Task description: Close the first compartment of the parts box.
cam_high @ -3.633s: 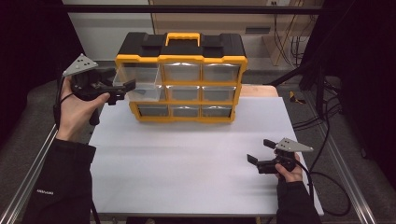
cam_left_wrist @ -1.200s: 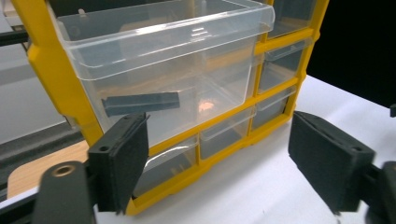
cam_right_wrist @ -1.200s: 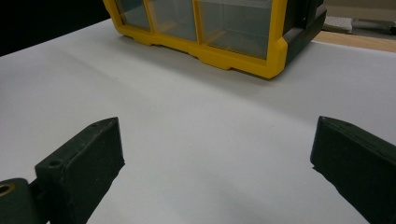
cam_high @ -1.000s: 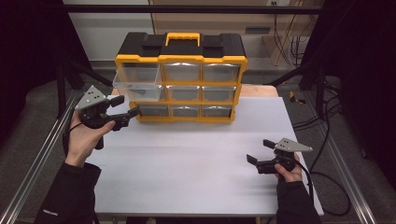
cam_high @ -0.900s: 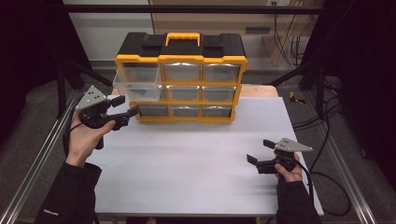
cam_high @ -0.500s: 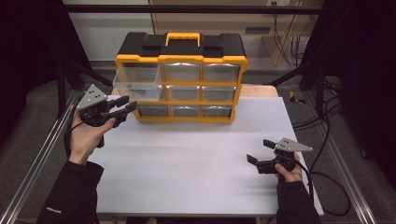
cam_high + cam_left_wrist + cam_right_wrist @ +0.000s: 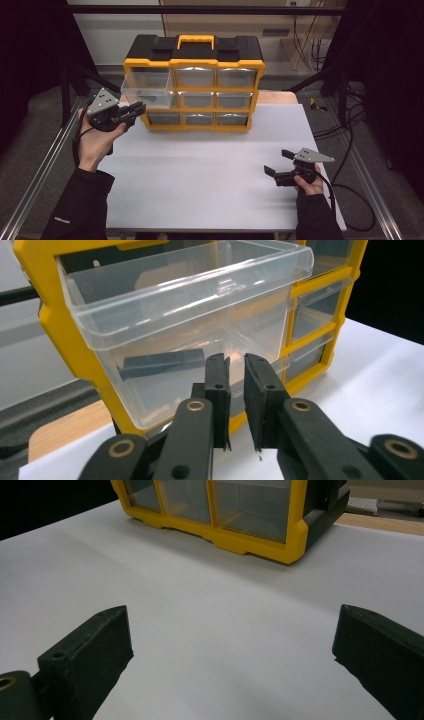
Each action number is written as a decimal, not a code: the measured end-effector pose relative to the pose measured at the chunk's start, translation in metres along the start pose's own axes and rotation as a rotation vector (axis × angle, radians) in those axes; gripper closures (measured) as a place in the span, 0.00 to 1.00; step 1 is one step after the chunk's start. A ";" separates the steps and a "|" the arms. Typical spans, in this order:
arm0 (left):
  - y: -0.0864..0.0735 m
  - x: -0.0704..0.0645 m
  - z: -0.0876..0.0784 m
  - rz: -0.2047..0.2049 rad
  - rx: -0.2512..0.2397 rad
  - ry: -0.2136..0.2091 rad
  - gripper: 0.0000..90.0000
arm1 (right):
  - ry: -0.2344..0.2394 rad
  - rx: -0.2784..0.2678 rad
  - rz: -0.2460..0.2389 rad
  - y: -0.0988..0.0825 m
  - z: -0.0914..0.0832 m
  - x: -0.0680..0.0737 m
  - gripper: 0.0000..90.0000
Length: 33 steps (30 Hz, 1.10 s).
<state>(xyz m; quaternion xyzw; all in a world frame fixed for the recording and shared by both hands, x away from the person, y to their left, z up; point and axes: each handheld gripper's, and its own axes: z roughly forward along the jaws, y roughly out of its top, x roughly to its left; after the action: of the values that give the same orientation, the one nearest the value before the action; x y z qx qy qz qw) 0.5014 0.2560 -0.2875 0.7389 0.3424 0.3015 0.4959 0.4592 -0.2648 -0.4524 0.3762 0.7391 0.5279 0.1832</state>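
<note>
A yellow and black drawer cabinet [image 7: 192, 85] stands at the back of the white table [image 7: 210, 170]. Its top-left clear drawer [image 7: 145, 92] is pulled out toward the left and sags forward. My left gripper [image 7: 139, 108] hovers just in front of and below that drawer [image 7: 190, 305]. Its jaws have just been closing and now stand almost together [image 7: 236, 360], with a thin slit and nothing between them. A dark flat piece [image 7: 160, 362] shows through the drawer's clear wall. My right gripper [image 7: 276, 162] rests low at the table's front right, wide open [image 7: 233, 612] over bare table.
The other clear drawers [image 7: 217, 100] sit pushed in. The cabinet's yellow base corner [image 7: 295, 545] lies ahead in the right gripper view. Metal rails [image 7: 40, 175] border the table's left side, and cables [image 7: 350, 200] trail off its right.
The left gripper has come down and away from the drawer's front since the earliest frame. Over the last second its jaws went from wide apart to nearly together. The right hand stayed still.
</note>
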 end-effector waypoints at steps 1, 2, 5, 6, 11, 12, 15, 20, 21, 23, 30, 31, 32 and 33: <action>0.000 0.000 0.000 0.007 -0.001 0.006 0.91 | -0.001 0.000 0.001 0.000 0.000 0.000 0.03; 0.001 0.000 0.001 0.011 -0.001 0.010 0.92 | -0.001 -0.001 0.000 0.000 0.000 0.000 0.03; 0.001 0.000 0.004 0.019 0.000 0.011 0.94 | -0.002 0.000 0.003 0.000 0.000 0.000 0.03; 0.001 0.000 0.004 0.019 -0.001 0.013 0.96 | -0.002 0.000 0.002 0.000 0.000 0.000 0.03; 0.002 0.001 0.007 0.033 0.005 0.025 0.99 | -0.004 0.001 -0.003 0.000 0.000 0.000 0.03; 0.002 0.001 0.008 0.032 0.002 0.025 0.99 | -0.002 0.000 -0.001 0.000 0.000 0.000 0.03; 0.003 0.002 0.009 0.031 0.004 0.026 1.00 | -0.003 0.001 0.000 0.000 0.000 0.000 0.03; 0.003 0.004 0.013 0.027 0.005 0.024 1.00 | -0.004 0.002 -0.003 0.000 0.000 0.000 0.03; 0.003 0.004 0.013 0.027 0.003 0.024 1.00 | -0.005 0.001 -0.004 0.000 0.000 0.000 0.03; 0.003 0.005 0.014 0.028 -0.002 0.020 1.00 | -0.005 0.002 -0.003 0.000 0.000 0.000 0.03; 0.005 0.006 0.016 0.034 -0.008 0.022 1.00 | -0.005 0.004 -0.003 0.000 0.000 0.000 0.03; 0.005 0.006 0.017 0.032 -0.010 0.021 1.00 | -0.005 0.003 -0.001 0.000 0.000 0.000 0.03; 0.005 0.007 0.018 0.032 -0.010 0.020 1.00 | -0.005 0.003 0.000 0.000 0.000 -0.001 0.03; 0.005 0.007 0.018 0.034 -0.008 0.021 1.00 | -0.006 0.003 0.000 0.000 0.000 -0.001 0.03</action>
<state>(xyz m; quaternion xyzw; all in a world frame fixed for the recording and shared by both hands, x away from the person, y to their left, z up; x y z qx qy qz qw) 0.5209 0.2509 -0.2877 0.7394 0.3338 0.3188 0.4902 0.4599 -0.2652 -0.4530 0.3780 0.7393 0.5258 0.1846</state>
